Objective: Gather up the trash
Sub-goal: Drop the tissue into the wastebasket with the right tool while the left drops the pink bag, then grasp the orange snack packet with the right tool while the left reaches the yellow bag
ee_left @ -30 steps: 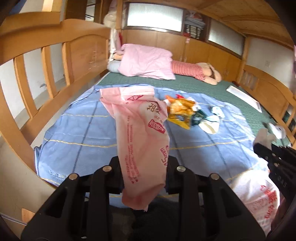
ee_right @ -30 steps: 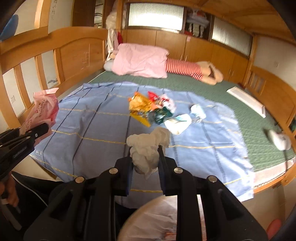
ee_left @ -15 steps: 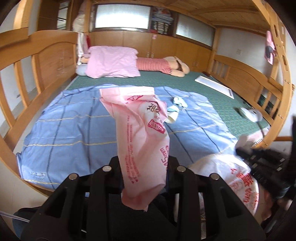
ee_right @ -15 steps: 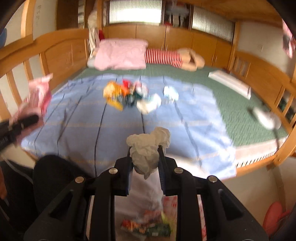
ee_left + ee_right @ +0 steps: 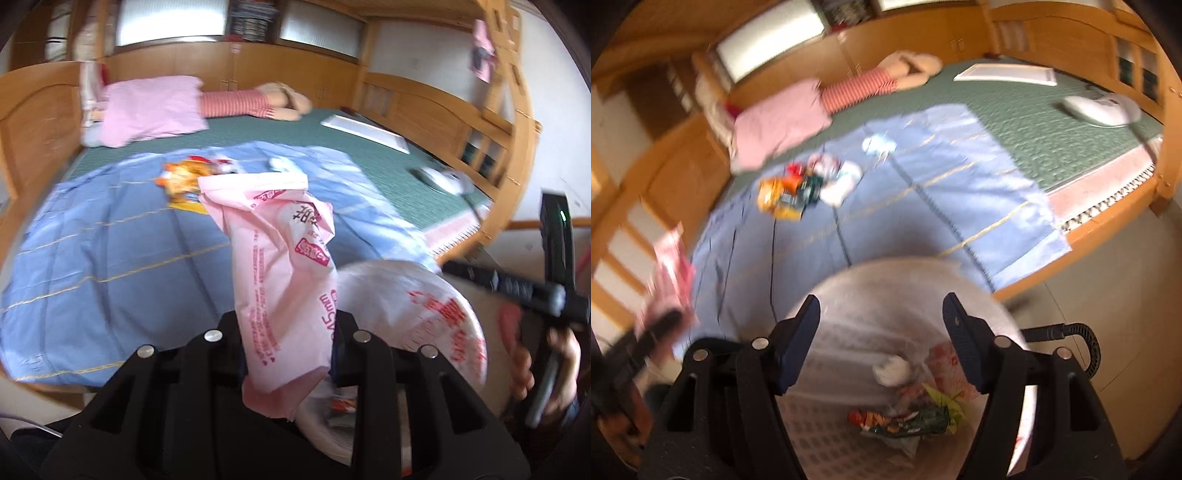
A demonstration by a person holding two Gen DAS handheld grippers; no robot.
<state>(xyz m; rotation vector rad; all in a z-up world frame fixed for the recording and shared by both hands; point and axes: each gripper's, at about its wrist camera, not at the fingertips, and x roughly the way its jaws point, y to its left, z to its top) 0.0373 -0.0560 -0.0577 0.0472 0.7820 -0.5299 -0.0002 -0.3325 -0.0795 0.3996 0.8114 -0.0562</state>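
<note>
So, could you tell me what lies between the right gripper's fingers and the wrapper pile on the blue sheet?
Right wrist view: only bare blue sheet and the bag's rim.

Left claw (image 5: 288, 332) clamped, right claw (image 5: 881, 317) just opened wide, empty.

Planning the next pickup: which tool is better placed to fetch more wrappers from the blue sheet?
Right, probably. The right tool has just opened with nothing between its jaws, above the trash bag. The left tool is shut on the pink bag handle. Wrappers remain on the sheet.
</note>
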